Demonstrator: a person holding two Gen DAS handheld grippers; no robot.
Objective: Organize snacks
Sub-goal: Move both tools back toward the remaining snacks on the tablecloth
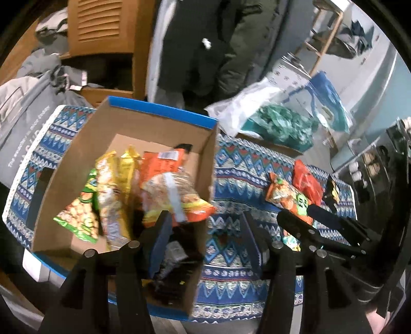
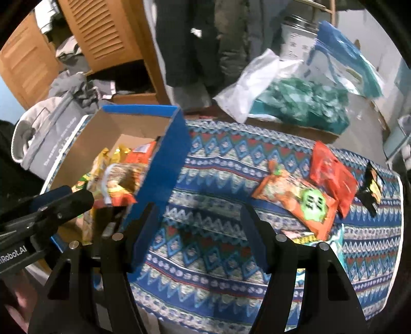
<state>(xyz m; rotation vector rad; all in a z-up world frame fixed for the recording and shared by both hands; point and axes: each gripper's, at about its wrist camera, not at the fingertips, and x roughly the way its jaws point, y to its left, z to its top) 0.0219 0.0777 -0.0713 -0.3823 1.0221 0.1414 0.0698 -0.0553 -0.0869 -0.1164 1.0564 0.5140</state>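
A cardboard box point(image 1: 120, 120) with a blue rim stands on the patterned tablecloth point(image 1: 239, 167) and holds several snack packets, among them an orange packet with a clear window point(image 1: 177, 195) lying on top. My left gripper point(image 1: 205, 221) hangs open over the box's right wall with nothing pressed between its pads. My right gripper point(image 2: 199, 210) stands open and empty over the tablecloth point(image 2: 218, 159), just right of the box point(image 2: 164, 164). Further right lie an orange packet with a green label point(image 2: 295, 203), a red packet point(image 2: 331, 174) and a black-and-yellow packet point(image 2: 372, 187).
A white plastic bag point(image 2: 257, 77), crumpled green material point(image 2: 303, 102) and a blue bag point(image 2: 341, 51) lie beyond the table. A person in dark clothes point(image 1: 205, 46) stands behind it. A wooden louvred cabinet point(image 1: 100, 23) and grey clothing point(image 1: 28, 102) are on the left.
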